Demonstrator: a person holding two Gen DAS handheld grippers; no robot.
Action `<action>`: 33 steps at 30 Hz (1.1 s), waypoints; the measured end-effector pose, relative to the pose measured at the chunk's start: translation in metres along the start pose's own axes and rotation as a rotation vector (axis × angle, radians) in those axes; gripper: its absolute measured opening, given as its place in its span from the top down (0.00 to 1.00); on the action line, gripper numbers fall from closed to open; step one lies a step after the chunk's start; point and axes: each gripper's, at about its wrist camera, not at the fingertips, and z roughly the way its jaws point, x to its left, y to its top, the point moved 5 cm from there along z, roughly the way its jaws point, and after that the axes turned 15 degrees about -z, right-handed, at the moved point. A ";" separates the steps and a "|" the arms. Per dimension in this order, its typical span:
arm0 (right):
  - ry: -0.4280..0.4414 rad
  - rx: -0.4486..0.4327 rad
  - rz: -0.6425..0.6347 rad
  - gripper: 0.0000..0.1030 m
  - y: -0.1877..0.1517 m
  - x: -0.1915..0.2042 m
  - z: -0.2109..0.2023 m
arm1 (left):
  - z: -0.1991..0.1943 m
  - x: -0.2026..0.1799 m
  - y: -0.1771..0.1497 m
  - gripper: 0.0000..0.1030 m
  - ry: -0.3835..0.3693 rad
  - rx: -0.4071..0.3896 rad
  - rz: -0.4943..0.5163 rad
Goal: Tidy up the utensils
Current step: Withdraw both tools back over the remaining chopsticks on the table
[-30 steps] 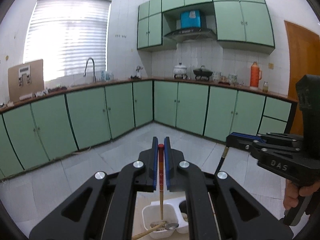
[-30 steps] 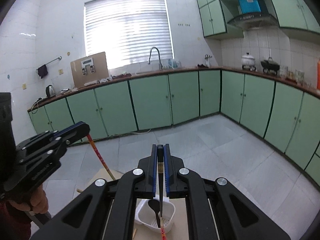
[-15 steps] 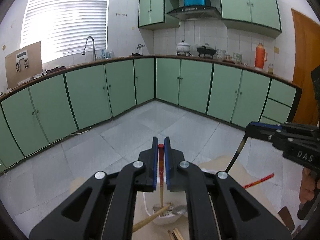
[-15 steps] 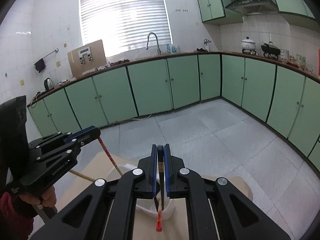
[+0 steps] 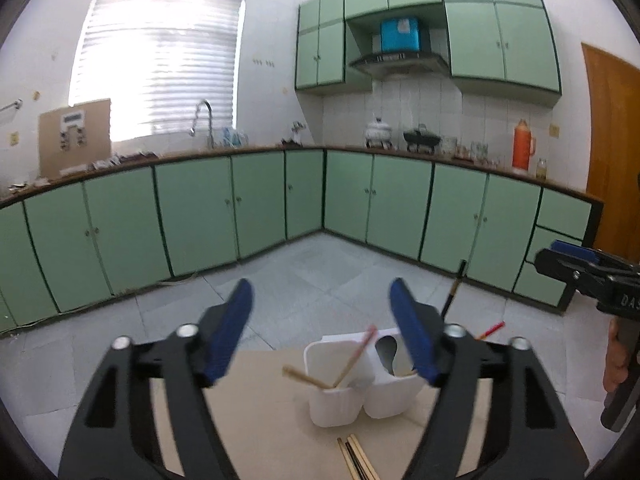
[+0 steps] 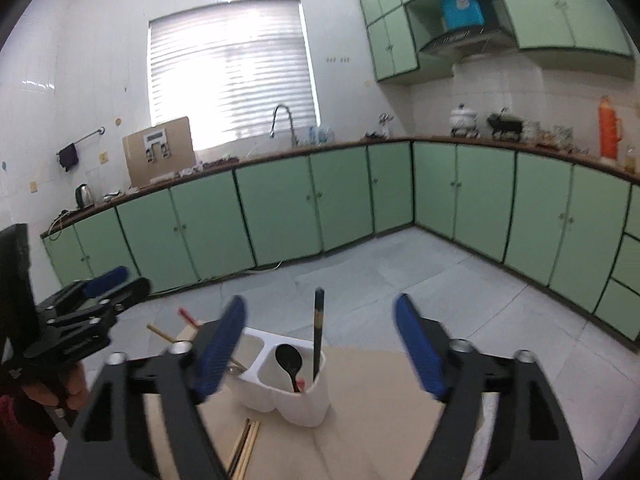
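A white two-compartment holder (image 5: 340, 400) stands on the beige tabletop (image 5: 260, 420). In the left wrist view its near compartment holds a red-tipped chopstick (image 5: 357, 352) and a plain wooden one. My left gripper (image 5: 320, 332) is opening, with nothing between its blue pads. In the right wrist view the holder (image 6: 296, 404) carries a black spoon (image 6: 290, 360) and an upright black chopstick (image 6: 318, 332). My right gripper (image 6: 320, 350) is opening too, empty, just short of the holder. The left gripper (image 6: 96, 300) shows at that view's left edge.
Loose chopsticks (image 5: 356, 458) lie on the tabletop in front of the holder, also seen as chopsticks (image 6: 245, 450) in the right wrist view. Green floor cabinets (image 5: 260, 208) and a tiled floor lie beyond. A hand holds the right gripper's handle (image 5: 618, 364).
Both grippers went from shut on a chopstick to open. The red-tipped chopstick and the black one now stand loose in the holder, and both grippers sit a little lower and further back.
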 end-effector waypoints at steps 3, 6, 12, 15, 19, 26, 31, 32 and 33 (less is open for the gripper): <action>-0.036 -0.017 -0.021 0.06 -0.015 0.010 -0.018 | -0.024 0.001 -0.013 0.17 0.001 -0.029 -0.012; -0.049 -0.001 -0.024 0.06 -0.036 0.021 -0.031 | -0.045 0.005 -0.032 0.14 0.012 -0.038 -0.022; -0.025 0.052 0.017 0.06 -0.078 0.040 -0.043 | -0.073 0.014 -0.082 0.12 0.059 0.006 0.002; -0.021 0.095 0.017 0.06 -0.105 0.050 -0.045 | -0.075 0.021 -0.111 0.12 0.092 0.061 0.027; -0.010 0.159 0.027 0.06 -0.143 0.068 -0.044 | -0.074 0.033 -0.144 0.12 0.128 0.130 0.039; 0.022 0.246 0.021 0.06 -0.191 0.094 -0.045 | -0.075 0.052 -0.192 0.12 0.183 0.236 0.054; 0.064 0.293 -0.005 0.10 -0.215 0.119 -0.045 | -0.076 0.063 -0.211 0.12 0.213 0.275 0.038; 0.080 0.305 -0.013 0.12 -0.219 0.124 -0.045 | -0.077 0.065 -0.213 0.12 0.215 0.280 0.034; 0.086 0.313 -0.021 0.15 -0.222 0.128 -0.045 | -0.077 0.067 -0.216 0.12 0.217 0.286 0.032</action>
